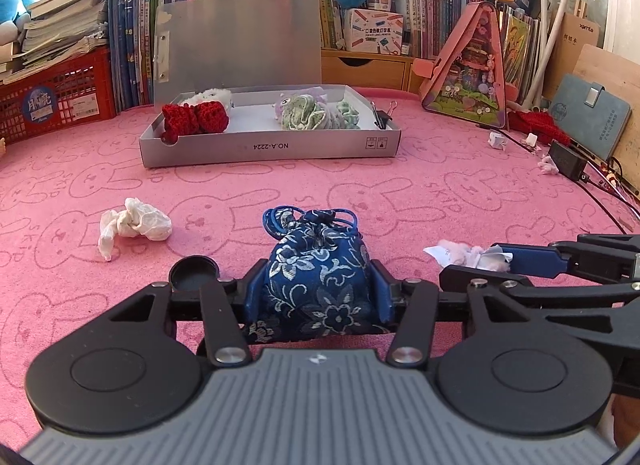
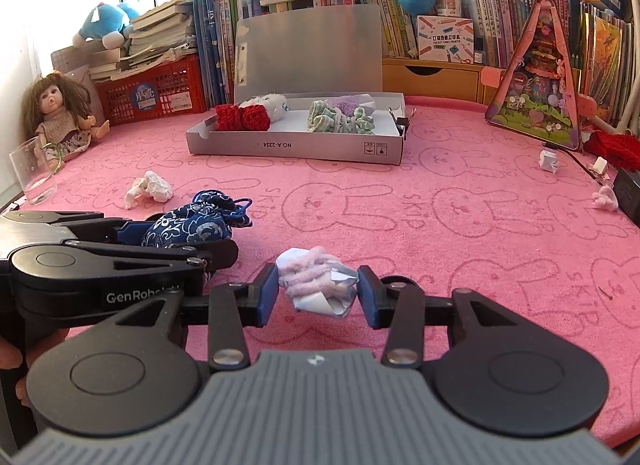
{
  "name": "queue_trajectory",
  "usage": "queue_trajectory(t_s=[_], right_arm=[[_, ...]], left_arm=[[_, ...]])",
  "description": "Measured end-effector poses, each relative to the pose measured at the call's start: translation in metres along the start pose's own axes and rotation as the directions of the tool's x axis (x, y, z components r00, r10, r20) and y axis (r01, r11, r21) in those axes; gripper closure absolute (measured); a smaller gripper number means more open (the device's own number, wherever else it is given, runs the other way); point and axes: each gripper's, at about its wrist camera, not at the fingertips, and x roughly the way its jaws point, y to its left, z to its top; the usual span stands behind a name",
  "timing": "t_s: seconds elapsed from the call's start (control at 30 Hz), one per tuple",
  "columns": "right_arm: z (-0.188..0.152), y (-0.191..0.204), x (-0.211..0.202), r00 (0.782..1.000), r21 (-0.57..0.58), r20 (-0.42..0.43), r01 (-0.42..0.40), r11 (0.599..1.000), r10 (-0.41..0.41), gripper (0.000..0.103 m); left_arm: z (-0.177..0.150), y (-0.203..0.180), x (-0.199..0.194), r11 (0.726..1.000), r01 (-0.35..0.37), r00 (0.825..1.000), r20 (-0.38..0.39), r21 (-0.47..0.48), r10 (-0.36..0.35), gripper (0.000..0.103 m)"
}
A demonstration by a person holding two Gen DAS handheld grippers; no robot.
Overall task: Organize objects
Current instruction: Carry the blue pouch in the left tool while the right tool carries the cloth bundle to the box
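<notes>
A blue floral drawstring pouch (image 1: 316, 265) lies on the pink rabbit-print cloth (image 1: 400, 201), and my left gripper (image 1: 318, 289) is shut on it, its blue pads pressing both sides. To the right, my right gripper (image 2: 318, 293) is shut on a crumpled wad of white paper and pink fluff (image 2: 316, 281). Farther back an open silver box (image 1: 272, 149) holds a red knitted piece (image 1: 196, 119) and a green-and-lilac ruffled piece (image 1: 304, 115). A crumpled white tissue (image 1: 132, 225) lies loose on the cloth to the left.
A black round cap (image 1: 194, 275) sits beside the left fingers. A doll (image 2: 60, 117) and a clear glass (image 2: 32, 173) stand at the far left. A pink triangular toy case (image 2: 536, 105), small paper scraps and a black adapter with cable (image 1: 568, 161) are at the right. Books and a red crate (image 1: 60, 97) line the back.
</notes>
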Motion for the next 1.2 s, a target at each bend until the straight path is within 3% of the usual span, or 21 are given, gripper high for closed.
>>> queue_trajectory(t_s=[0.2, 0.67, 0.83, 1.2], right_arm=[[0.012, 0.003, 0.004, 1.000, -0.018, 0.020, 0.001, 1.000, -0.001, 0.056], [0.052, -0.019, 0.030, 0.999, 0.078, 0.023, 0.036, 0.996, -0.038, 0.056], [0.067, -0.031, 0.039, 0.999, 0.133, 0.030, 0.027, 0.991, -0.031, 0.056], [0.092, -0.039, 0.056, 0.999, 0.141, 0.029, 0.040, 0.989, -0.045, 0.056]], left_arm=[[0.017, 0.009, -0.002, 0.999, -0.033, 0.999, 0.037, -0.007, 0.033, 0.045], [0.058, 0.046, 0.012, 0.992, -0.126, 0.989, 0.072, -0.027, 0.127, 0.044], [0.072, 0.061, 0.023, 0.990, -0.135, 0.988, 0.069, -0.047, 0.138, 0.045], [0.099, 0.080, 0.037, 0.987, -0.151, 0.983, 0.102, -0.053, 0.156, 0.044]])
